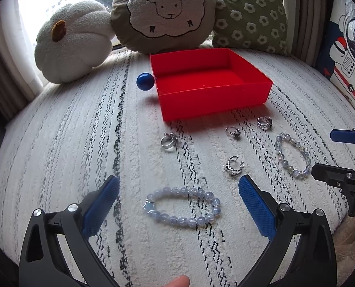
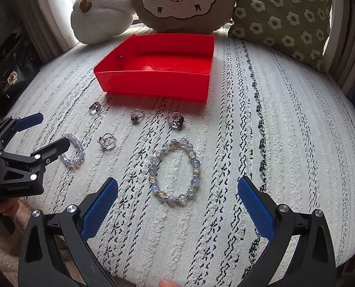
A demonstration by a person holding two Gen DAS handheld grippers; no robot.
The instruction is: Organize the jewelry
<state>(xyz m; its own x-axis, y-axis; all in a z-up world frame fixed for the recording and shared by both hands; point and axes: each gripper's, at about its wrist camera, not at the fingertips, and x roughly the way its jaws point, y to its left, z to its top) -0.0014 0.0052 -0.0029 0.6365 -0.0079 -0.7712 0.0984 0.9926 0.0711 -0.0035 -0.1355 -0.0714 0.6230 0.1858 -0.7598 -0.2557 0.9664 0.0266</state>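
An empty red tray (image 1: 215,100) (image 2: 153,83) stands on a white rug with black stripes. In front of it lie several silver rings, such as a first ring (image 1: 169,140), a second ring (image 1: 233,166) (image 2: 107,141) and a third ring (image 2: 176,119). A pale blue bead bracelet with a star (image 1: 184,206) (image 2: 72,151) lies between the fingers of my open left gripper (image 1: 178,185) (image 2: 50,131). A second bead bracelet (image 1: 292,155) (image 2: 175,171) lies just ahead of my open right gripper (image 2: 177,186) (image 1: 325,153).
A blue ball (image 1: 145,81) rests against the tray's left corner. A white pumpkin cushion (image 1: 72,40), a sheep cushion (image 1: 163,12) and a green flowered cushion (image 1: 249,12) line the back. The rug's edge drops off at the left and right.
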